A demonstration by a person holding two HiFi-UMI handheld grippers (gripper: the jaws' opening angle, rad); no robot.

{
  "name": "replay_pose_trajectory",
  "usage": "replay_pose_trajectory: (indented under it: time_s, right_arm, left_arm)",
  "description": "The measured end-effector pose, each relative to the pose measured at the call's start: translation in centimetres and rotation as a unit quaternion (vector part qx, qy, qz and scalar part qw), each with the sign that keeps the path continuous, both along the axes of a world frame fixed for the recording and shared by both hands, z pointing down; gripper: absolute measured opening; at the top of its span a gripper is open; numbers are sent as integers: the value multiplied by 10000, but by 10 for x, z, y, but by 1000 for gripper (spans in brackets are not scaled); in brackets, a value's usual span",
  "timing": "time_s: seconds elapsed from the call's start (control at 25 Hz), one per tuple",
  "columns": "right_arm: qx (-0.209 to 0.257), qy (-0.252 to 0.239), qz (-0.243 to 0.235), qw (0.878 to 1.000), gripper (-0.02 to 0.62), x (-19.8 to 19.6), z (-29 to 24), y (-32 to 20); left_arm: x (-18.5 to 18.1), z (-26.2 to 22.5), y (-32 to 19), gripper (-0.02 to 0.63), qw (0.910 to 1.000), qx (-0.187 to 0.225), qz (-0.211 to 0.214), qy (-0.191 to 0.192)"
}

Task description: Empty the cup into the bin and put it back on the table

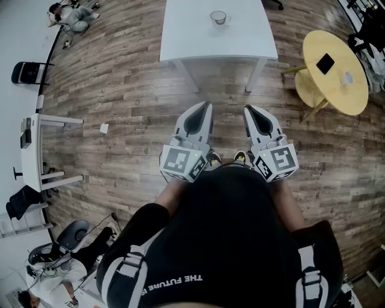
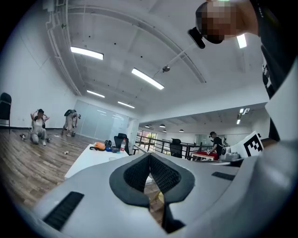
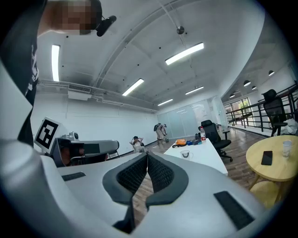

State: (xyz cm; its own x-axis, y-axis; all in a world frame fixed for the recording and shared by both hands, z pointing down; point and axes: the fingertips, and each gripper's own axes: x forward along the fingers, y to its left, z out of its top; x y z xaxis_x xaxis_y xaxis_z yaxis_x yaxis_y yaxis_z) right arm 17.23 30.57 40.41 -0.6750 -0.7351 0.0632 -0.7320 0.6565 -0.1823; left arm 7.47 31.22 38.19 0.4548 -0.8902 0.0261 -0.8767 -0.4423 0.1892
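Holding my left gripper (image 1: 206, 108) and right gripper (image 1: 248, 110) level side by side, fingers closed tight on nothing, I see the cup (image 1: 219, 17) standing well ahead on the white surface (image 1: 240, 42). Wooden floor (image 1: 120, 90) lies between, and a round yellow table (image 1: 331, 96) stands off right.

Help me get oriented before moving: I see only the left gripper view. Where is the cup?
Observer: The cup stands upright on the white table, straight ahead.
Operator: Is the right gripper free?
Observer: Yes, the right gripper is shut, with nothing between its jaws.
Operator: Anything off to my right?
Observer: A round yellow table with a black phone lying on it.
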Motion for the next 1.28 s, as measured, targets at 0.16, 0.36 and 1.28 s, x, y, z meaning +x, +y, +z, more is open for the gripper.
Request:
replay_pose_trajectory:
  time_s: [0.16, 0.36, 1.28]
  right_arm:
    - [6, 2, -1, 10000, 15, 2, 3, 0]
    - [-9, -1, 39, 10000, 16, 3, 4, -1]
    - [3, 43, -31, 10000, 17, -59, -2, -25]
  left_arm:
    - [3, 4, 0, 23, 10000, -18, 5, 43]
    - [3, 5, 0, 23, 10000, -28, 22, 39]
    - [-54, 5, -19, 23, 9999, 26, 122, 103]
